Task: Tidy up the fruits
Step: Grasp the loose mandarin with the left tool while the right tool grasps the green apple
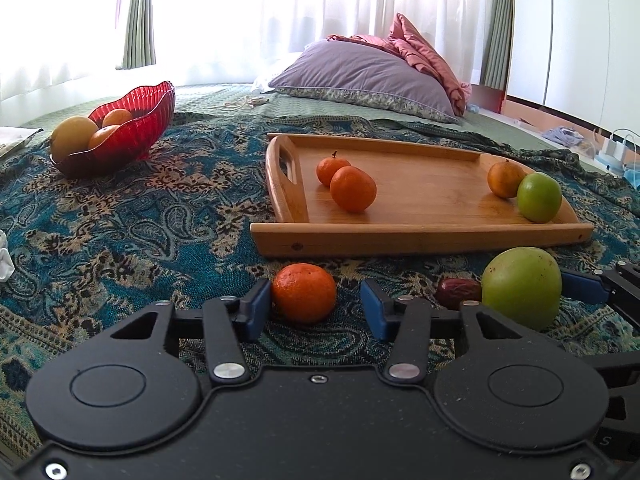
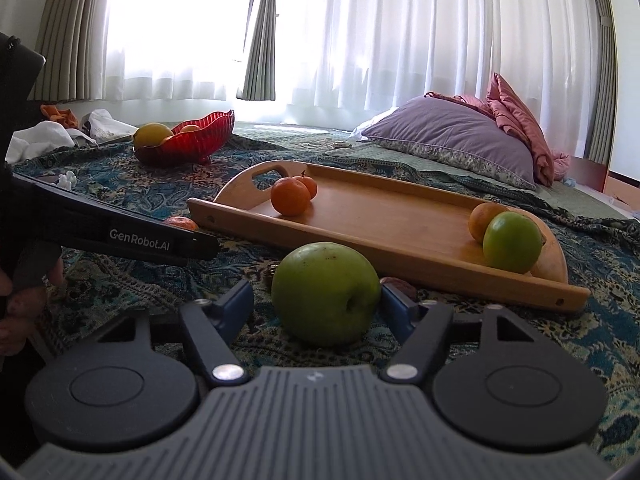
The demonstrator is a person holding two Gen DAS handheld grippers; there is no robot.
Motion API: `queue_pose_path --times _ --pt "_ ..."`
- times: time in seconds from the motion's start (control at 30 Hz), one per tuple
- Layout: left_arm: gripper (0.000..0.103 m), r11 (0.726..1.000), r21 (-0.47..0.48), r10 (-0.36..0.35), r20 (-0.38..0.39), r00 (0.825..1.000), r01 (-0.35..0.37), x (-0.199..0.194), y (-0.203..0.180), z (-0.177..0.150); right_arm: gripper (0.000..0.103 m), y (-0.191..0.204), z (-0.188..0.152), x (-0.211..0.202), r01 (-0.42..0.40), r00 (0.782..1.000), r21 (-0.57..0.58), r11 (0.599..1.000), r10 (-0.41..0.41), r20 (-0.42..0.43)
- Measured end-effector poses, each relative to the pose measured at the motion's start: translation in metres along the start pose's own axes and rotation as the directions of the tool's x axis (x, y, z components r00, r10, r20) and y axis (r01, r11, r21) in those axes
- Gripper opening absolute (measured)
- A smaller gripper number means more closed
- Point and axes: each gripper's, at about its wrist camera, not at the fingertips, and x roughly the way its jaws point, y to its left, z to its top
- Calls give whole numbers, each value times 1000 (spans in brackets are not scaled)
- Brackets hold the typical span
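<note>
My left gripper stands open around an orange tangerine on the patterned cloth. Its left pad touches the fruit and a gap shows at the right pad. My right gripper is open around a big green apple; the right pad touches it and the left pad stands a little off. A wooden tray just beyond holds two tangerines, an orange and a smaller green apple. A brown date lies between tangerine and big apple.
A red glass bowl with yellow and orange fruit stands far left on the cloth. A purple pillow and pink bedding lie behind the tray. A person's hand holds the left gripper's handle. White crumpled things lie at the left edge.
</note>
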Motion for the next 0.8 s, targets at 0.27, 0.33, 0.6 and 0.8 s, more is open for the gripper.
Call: queue_pose_path --times 0.27,0.33,0.6,0.8 --pt "44 1000 1 11 -11 1000 -11 7 2 0 67 -3 -2 6 0 1000 19 1000 0 -16" --pt "44 1000 4 14 -9 1000 -14 9 1 0 66 -3 -2 7 0 1000 23 1000 1 -18" --pt "45 999 24 22 -4 1000 -22 15 -3 -2 62 -7 -5 15 -2 1000 82 997 4 -30" --pt "32 999 9 39 9 999 -39 11 -2 1 59 -10 -6 12 -4 1000 108 994 5 -15"
